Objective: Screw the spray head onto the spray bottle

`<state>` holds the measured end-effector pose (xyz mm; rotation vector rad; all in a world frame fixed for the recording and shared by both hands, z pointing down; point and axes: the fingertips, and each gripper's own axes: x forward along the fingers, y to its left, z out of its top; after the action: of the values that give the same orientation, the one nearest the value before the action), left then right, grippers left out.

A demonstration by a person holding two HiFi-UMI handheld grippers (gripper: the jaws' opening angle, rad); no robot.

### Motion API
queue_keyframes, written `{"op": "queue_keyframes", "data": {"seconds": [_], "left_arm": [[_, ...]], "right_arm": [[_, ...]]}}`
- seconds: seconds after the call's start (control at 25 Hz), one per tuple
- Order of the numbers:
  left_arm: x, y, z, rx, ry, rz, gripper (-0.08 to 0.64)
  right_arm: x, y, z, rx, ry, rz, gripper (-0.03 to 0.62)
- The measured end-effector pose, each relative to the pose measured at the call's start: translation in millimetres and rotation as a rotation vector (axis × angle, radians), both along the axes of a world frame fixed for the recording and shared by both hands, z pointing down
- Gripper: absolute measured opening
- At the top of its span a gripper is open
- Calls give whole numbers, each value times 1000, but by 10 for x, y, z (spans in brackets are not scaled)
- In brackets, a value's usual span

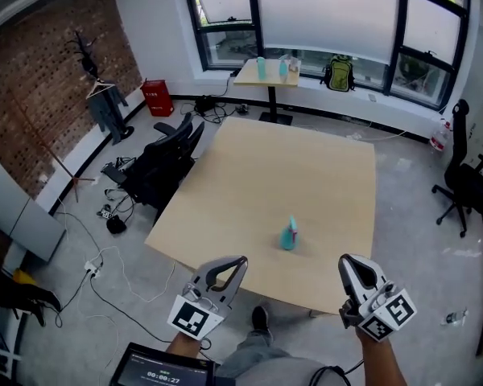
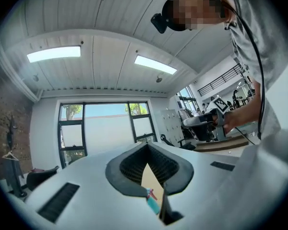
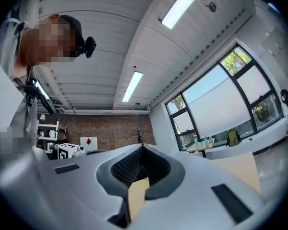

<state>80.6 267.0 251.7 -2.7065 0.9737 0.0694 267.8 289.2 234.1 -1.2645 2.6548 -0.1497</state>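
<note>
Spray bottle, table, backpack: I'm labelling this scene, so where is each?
Spray bottle (image 1: pixel 287 238): head view, on its teal body.
Table (image 1: pixel 282 167): head view, on its bare top.
Backpack (image 1: pixel 337 74): head view, on its green front.

I am holding my left gripper (image 1: pixel 237 261) and my right gripper (image 1: pixel 347 261) out ahead of me, side by side and well apart, both pointing about level. Each is pressing its jaws together, gripping nothing.
</note>
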Motion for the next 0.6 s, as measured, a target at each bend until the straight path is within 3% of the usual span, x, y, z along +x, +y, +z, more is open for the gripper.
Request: {"op": "queue_keyframes", "data": {"seconds": [0.12,0.32,0.6], "left_arm": [[122,515,-35,20,-22,-5,3],[263,1267,-216,20,-23,13,3],[25,2004,-491,27,4,3,3]], "right_arm": [[-27,600,-3,101,113,-5,6],[-45,1376,-113,137,173,-33,6],[-250,2139,-338,208,256,-77,6]]}}
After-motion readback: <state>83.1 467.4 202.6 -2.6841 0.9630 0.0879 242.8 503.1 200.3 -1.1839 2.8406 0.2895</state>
